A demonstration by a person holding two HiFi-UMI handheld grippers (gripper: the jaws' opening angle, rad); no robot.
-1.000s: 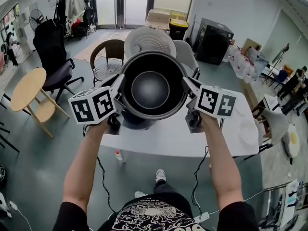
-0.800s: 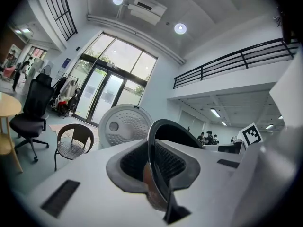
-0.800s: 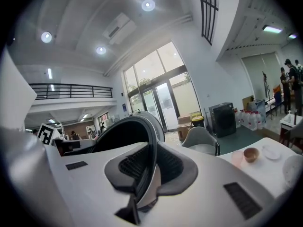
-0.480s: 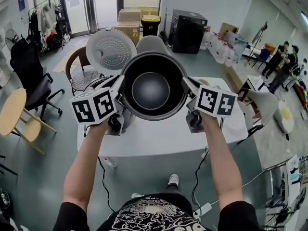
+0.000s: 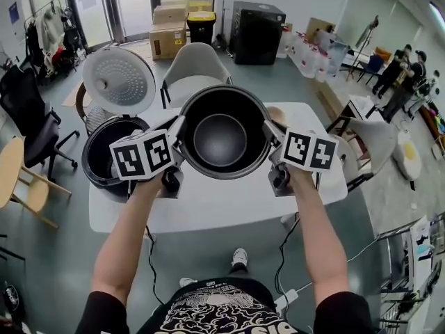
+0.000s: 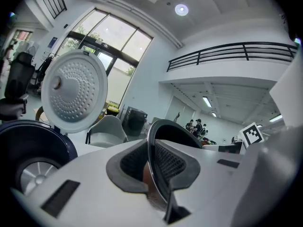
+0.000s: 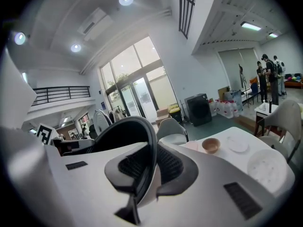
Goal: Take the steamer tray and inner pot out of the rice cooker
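Black and empty, the inner pot (image 5: 220, 139) hangs in the air just to the right of the open rice cooker (image 5: 96, 160), carried between two hand-held grippers. The left gripper (image 5: 177, 128) has its jaws nearly closed, pinching the pot's thin rim on the side nearest the rice cooker. The right gripper (image 5: 270, 129) is clamped the same way on the opposite rim, the side farthest from the cooker. Each gripper view confirms the grip: the dark ribbed pads meet on either face of the metal edge, with the pot wall (image 6: 176, 135) curving away beyond the left pair and the rim (image 7: 124, 130) arching over the right pair.

The rice cooker stands at the left end of the white table (image 5: 229, 204) with its perforated lid (image 5: 118, 81) tipped upright behind it and its cavity bare. A small brown bowl (image 7: 210, 145) sits on the table well to the right of the cooker, past the pot. A white chair (image 5: 196, 67) stands behind the table, to the right of the cooker's lid.
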